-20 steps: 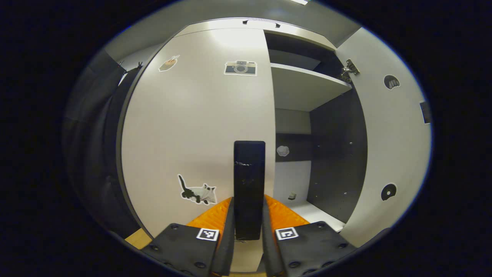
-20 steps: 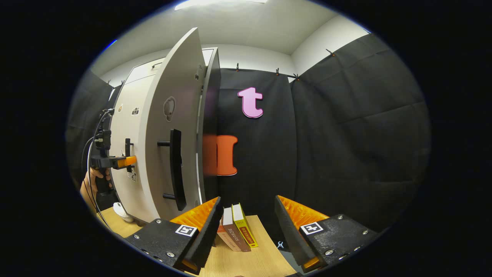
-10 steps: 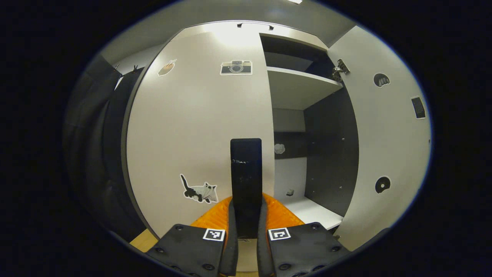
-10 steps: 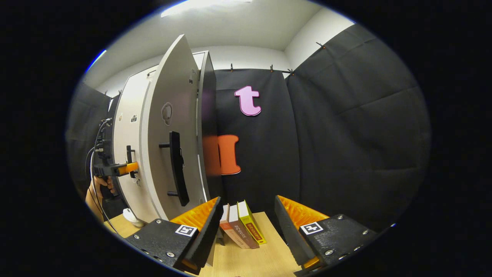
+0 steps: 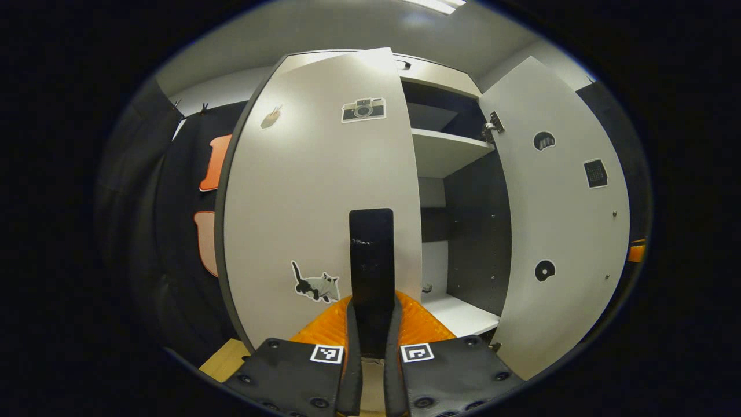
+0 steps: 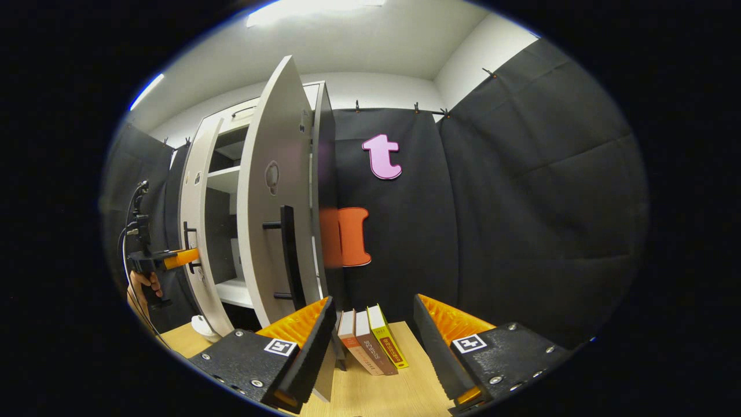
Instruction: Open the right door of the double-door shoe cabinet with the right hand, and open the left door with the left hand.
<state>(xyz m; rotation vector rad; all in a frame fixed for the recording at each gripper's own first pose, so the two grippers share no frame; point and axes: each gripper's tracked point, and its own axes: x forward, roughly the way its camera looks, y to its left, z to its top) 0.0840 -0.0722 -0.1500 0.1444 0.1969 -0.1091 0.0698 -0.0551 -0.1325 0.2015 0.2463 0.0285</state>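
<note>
Nearest the lens in the left gripper view, the left gripper [image 5: 371,324] was pinched on the left door handle [image 5: 371,260], both fingers pressed against the dark bar. Just behind it the left door [image 5: 312,197] had swung outward over the last second; its edge had parted from the cabinet front, and the shelf [image 5: 448,152] and dark interior showed beside it. Farther right stood the right door [image 5: 558,220], already wide open.

In the right gripper view, the right gripper [image 6: 370,330] hung spread and empty, with some books [image 6: 370,347] standing on the wooden tabletop [image 6: 399,394] beyond its fingers. Farther off, the right door's handle [image 6: 288,255] was free, and a hand [image 6: 142,284] held the other gripper at the left door.

The right door's step looked finished, and the left door seemed partway through its swing; more pulling along the hinge arc would likely complete the task.
</note>
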